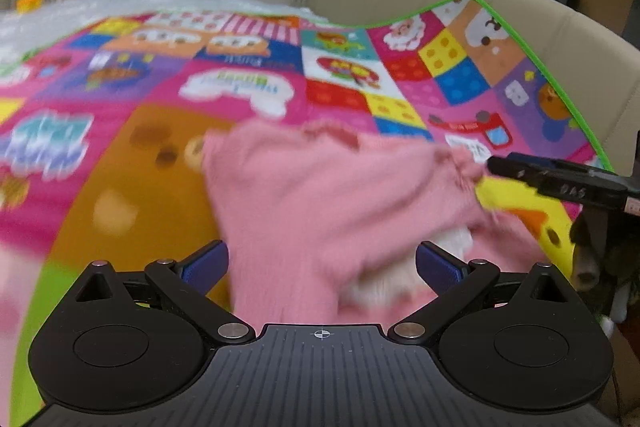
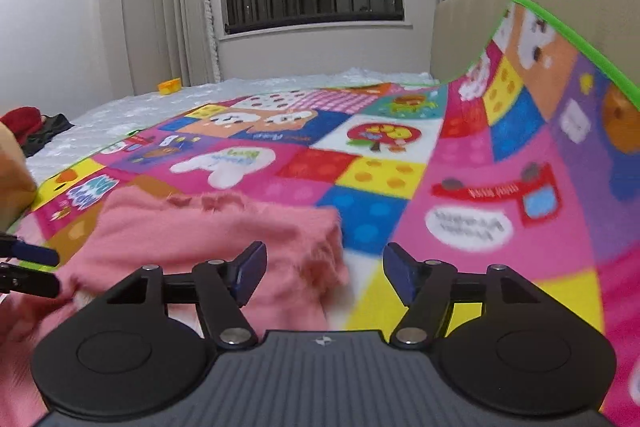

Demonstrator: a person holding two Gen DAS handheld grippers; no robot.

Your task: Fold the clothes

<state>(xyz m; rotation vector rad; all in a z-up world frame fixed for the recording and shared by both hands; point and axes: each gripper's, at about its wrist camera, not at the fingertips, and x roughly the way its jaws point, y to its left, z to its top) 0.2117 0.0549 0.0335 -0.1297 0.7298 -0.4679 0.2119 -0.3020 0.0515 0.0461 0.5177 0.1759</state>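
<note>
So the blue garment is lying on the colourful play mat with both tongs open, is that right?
Not quite: the garment is pink, not blue, as the left wrist view shows. It does lie on the colourful play mat, and the left tongs and right tongs are both open.

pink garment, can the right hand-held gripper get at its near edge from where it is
Probably yes. The right hand-held gripper is open, and the pink garment lies flat on the mat just ahead-left, nothing between them.
</note>
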